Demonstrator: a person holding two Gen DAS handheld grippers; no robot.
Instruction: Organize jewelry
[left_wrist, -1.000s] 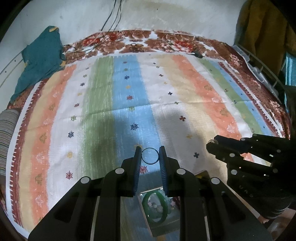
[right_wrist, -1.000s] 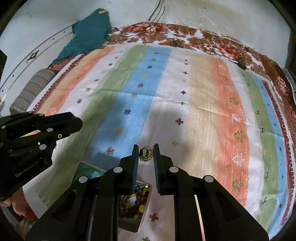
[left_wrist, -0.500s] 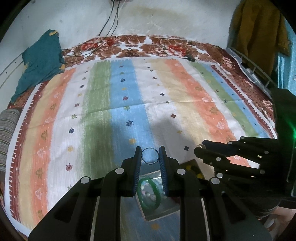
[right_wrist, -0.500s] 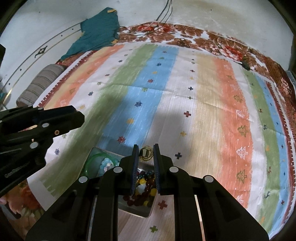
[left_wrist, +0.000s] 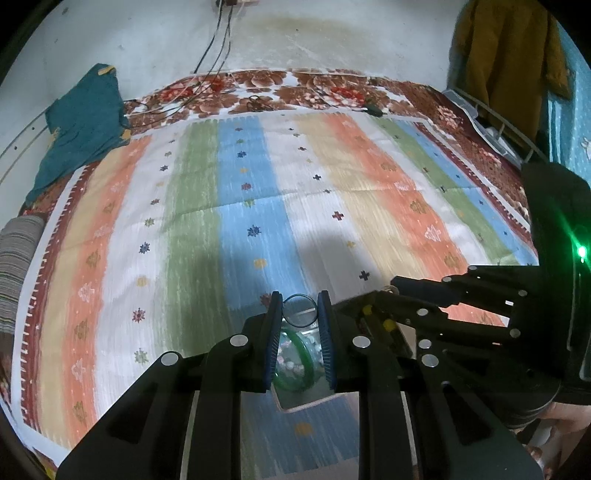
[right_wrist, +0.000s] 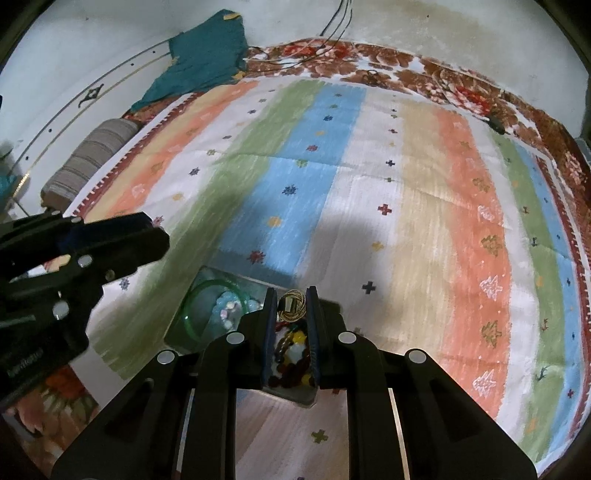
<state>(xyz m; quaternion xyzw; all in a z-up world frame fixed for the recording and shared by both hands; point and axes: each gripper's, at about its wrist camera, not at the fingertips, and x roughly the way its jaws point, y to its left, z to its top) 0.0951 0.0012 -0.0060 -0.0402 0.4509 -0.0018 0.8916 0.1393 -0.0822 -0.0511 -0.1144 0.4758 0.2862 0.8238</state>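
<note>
The left gripper (left_wrist: 300, 309) is pinching a thin clear ring (left_wrist: 300, 310) upright between its narrow-set fingers (left_wrist: 274, 321), hanging above a shallow tray (left_wrist: 314, 400) that is lying on the striped bedspread (left_wrist: 221, 206). Directly under the ring, a green bangle (left_wrist: 295, 360) is resting in the tray's left compartment with some pale beads inside it. The right gripper (right_wrist: 291, 304) is clamping a small coil of gold chain (right_wrist: 292, 303) between its nearly closed fingers (right_wrist: 269, 314), over the tray's right compartment, where dark red and yellow beads (right_wrist: 291, 350) are lying in a heap. Both grippers are hovering side by side, close together.
</note>
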